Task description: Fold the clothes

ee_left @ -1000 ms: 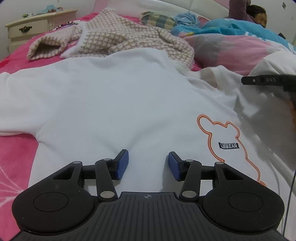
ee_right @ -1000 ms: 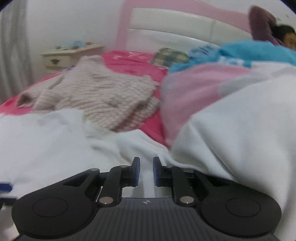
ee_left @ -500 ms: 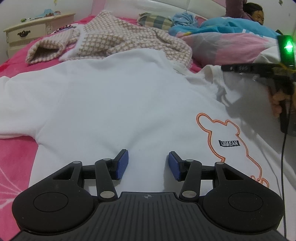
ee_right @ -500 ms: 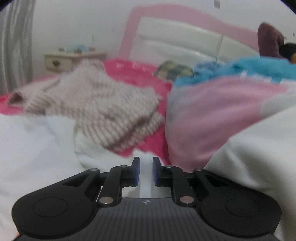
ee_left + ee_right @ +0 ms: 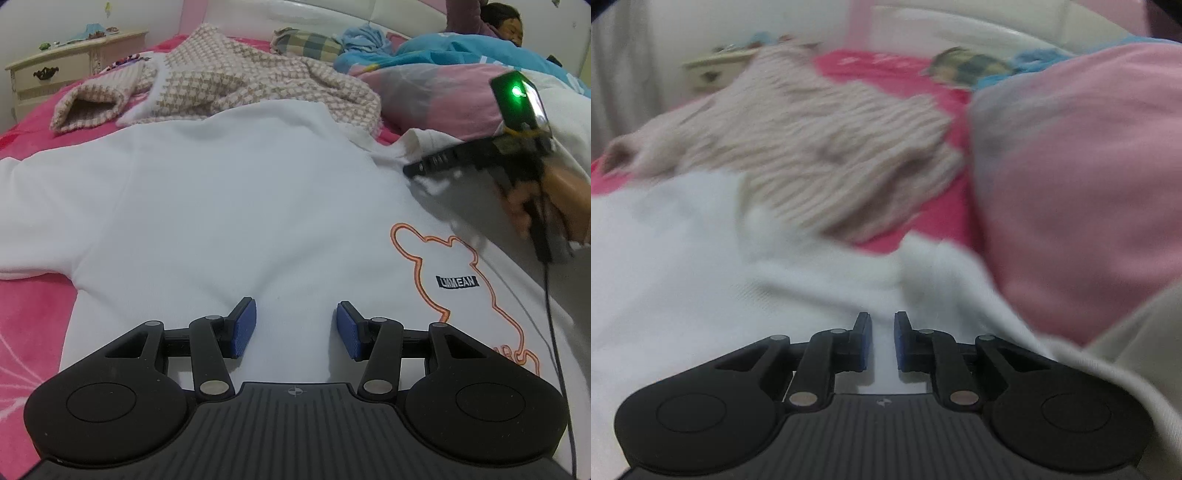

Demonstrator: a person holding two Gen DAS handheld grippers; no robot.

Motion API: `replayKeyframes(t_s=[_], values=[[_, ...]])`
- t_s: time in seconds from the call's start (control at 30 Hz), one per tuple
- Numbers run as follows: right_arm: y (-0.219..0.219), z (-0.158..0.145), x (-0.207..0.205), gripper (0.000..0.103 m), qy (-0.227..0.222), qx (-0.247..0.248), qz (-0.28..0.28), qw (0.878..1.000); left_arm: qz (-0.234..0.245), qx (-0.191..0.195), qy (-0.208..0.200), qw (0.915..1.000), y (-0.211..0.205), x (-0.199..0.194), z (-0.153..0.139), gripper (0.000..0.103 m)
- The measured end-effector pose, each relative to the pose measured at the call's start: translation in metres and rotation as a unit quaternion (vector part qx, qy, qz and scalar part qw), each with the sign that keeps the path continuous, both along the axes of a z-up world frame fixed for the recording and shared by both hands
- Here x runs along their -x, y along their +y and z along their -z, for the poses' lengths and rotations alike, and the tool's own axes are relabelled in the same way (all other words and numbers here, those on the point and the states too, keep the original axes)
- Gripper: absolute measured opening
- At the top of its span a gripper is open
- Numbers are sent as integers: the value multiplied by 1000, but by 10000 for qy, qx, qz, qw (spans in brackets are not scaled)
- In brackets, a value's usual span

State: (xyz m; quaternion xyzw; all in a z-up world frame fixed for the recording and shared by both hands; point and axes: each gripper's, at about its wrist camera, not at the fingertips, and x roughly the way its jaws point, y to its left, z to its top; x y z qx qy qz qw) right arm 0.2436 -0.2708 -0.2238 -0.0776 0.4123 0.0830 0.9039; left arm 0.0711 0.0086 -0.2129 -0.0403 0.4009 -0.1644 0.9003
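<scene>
A white sweatshirt with an orange outlined bear and a small black label lies spread on the pink bed. My left gripper is open and empty, low over its lower front. My right gripper is nearly closed with white fabric of the sweatshirt between its blue pads, near the garment's far right edge. It also shows in the left wrist view, held by a hand. The right wrist view is blurred.
A beige houndstooth knit garment lies behind the sweatshirt. A pink quilt and a person under a blue cover lie at the right. A cream nightstand stands at the far left. Pink bedsheet shows at the left.
My right gripper has moved left and down toward the sweatshirt's body with the white fabric in it. The left gripper has stayed still and open.
</scene>
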Motion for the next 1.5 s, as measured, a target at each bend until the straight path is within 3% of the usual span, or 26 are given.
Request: replayKeyframes(t_s=[0.4, 0.5, 0.57, 0.7, 0.9, 1.03, 1.1, 1.2, 1.33, 1.4, 1.43, 1.5], values=[[3, 4, -11, 12, 394, -592, -44, 9975, 8, 23, 49, 10000, 3, -1, -1, 48], [-2, -8, -21, 14, 226, -564, 447, 9972, -7, -22, 10, 10000, 1, 1, -1, 48], [-11, -28, -14, 16, 113, -880, 484, 9949, -40, -11, 14, 10000, 1, 1, -2, 49], [-39, -95, 47, 19, -270, -1335, 102, 9906, -151, 140, 172, 9996, 4, -3, -6, 49], [-91, -193, 146, 21, -640, -1032, 96, 9926, -260, 290, 244, 9989, 10, 1, -24, 49], [-108, -221, 209, 21, -392, -731, 296, 9961, -68, 367, 252, 9990, 9, 12, -43, 50], [-113, -208, 237, 22, -91, -772, 377, 9963, 194, 413, 385, 9982, 5, 21, -52, 51], [-109, -155, 244, 22, 198, -343, 413, 9984, 739, 345, 714, 9941, -7, 41, -58, 52], [-103, -83, 253, 19, 582, 231, 459, 9970, 1541, -7, 1053, 9824, -27, 82, -54, 52], [-100, -48, 258, 5, 774, 518, 481, 9945, 1780, -280, 1168, 9767, -33, 107, -42, 52], [-101, -36, 257, 0, 793, 695, 558, 9929, 1825, -428, 1190, 9751, -34, 116, -36, 52], [-100, -46, 262, 0, 600, 761, 718, 9927, 1810, -784, 1097, 9742, -33, 132, -27, 52]])
